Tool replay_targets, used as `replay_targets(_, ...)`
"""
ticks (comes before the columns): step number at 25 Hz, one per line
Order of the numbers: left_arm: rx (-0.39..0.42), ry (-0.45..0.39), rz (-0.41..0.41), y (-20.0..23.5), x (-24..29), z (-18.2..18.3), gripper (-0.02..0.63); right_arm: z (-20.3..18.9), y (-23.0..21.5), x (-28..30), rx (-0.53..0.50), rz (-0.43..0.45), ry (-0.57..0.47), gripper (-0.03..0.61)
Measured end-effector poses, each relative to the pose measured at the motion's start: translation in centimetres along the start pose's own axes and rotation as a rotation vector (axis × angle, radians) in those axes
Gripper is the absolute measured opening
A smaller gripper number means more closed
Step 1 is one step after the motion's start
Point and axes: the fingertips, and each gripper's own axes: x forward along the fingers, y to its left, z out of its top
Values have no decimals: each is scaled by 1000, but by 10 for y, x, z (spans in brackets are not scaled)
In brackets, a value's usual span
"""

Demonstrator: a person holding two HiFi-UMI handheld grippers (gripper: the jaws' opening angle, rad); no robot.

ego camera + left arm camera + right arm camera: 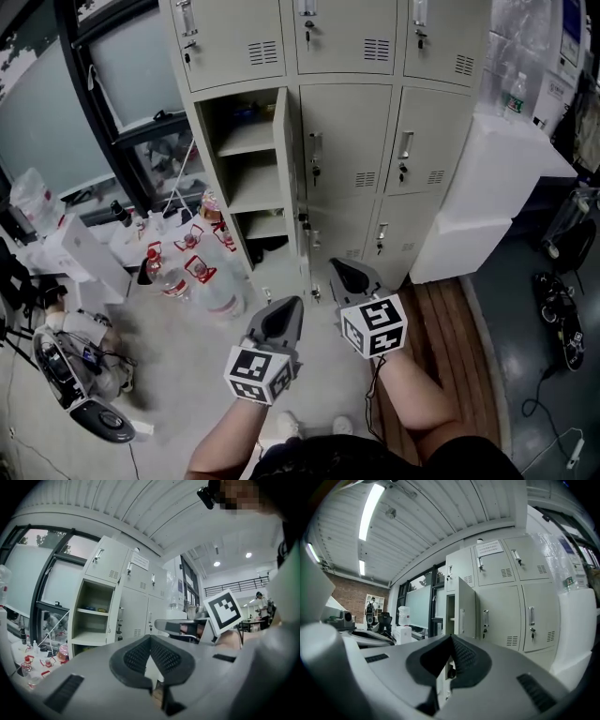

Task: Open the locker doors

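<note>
Head view: left claw (pixel 288 306), right claw (pixel 340 268) level

Bottles (pixel 217 300) on the floor (pixel 178 375) left of the lockers (pixel 352 141), boxes (pixel 497 178) at their right, open compartment (pixel 246 159) leftmost.

The lockers (pixel 349 141) are pale beige. The floor (pixel 187 375) is grey, with a brown wooden strip (pixel 450 319). The bottles (pixel 174 281) have red labels. The left gripper (pixel 284 309) and right gripper (pixel 345 272) are grey, with black-and-white square patterns.
</note>
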Motion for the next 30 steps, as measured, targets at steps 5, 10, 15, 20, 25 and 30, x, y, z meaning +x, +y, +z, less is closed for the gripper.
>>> replay_targets(5, 6, -9, -54, 14, 2, 11, 3, 15, -2, 14, 13, -57, -23, 0)
replay_targets(10, 16, -8, -98, 30, 4, 14, 3, 18, 0, 29, 43, -95, -24, 0)
replay_targets(15, 20, 1, -149, 45, 2, 14, 3, 18, 3, 43, 59, -144, -25, 0)
replay_targets(20, 36, 18, -195, 59, -1, 11, 3, 19, 4, 54, 90, -187, -42, 0)
replay_targets(25, 33, 22, -215, 63, 1, 8, 3, 15, -1, 61, 119, -189, -35, 1)
replay_targets(30, 43, 28, -220, 62, 14, 4, 3, 17, -19, 69, 128, -190, -44, 3)
